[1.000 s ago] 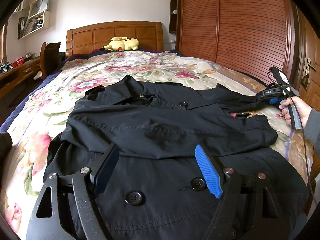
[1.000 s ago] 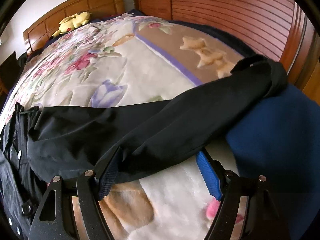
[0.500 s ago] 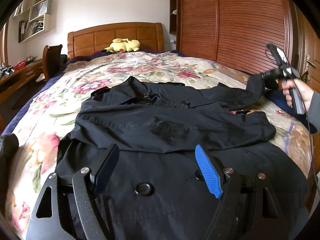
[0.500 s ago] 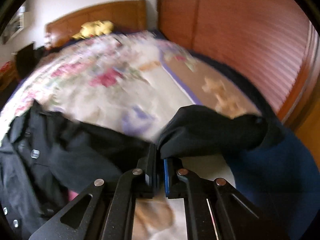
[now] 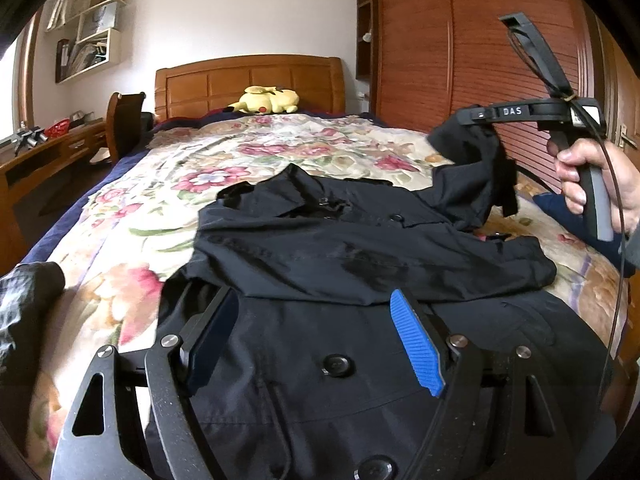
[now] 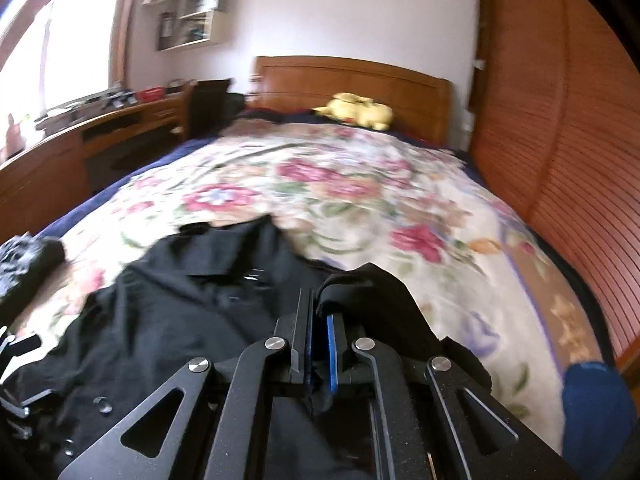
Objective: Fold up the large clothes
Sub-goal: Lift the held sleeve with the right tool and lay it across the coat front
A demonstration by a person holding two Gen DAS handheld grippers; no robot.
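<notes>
While my right tongs (image 6: 318, 340) pinch the cuff end of one sleeve (image 5: 472, 160), that matte black cloth hangs bunched and lifted above the bed (image 5: 168, 208). My right hand (image 5: 600, 184) grips the handle. My left tongs (image 5: 316, 340) stand spread wide, the ribbed blue pad (image 5: 416, 344) and its dark partner hovering over the coat's lower front with nothing between them. The black coat (image 5: 340, 264) lies face up on the flowered quilt, smooth woven fabric with round dark buttons (image 5: 338, 364), its other sleeve folded across the chest. A yellow plush toy (image 5: 270, 100) rests by the wooden headboard (image 5: 248, 80).
</notes>
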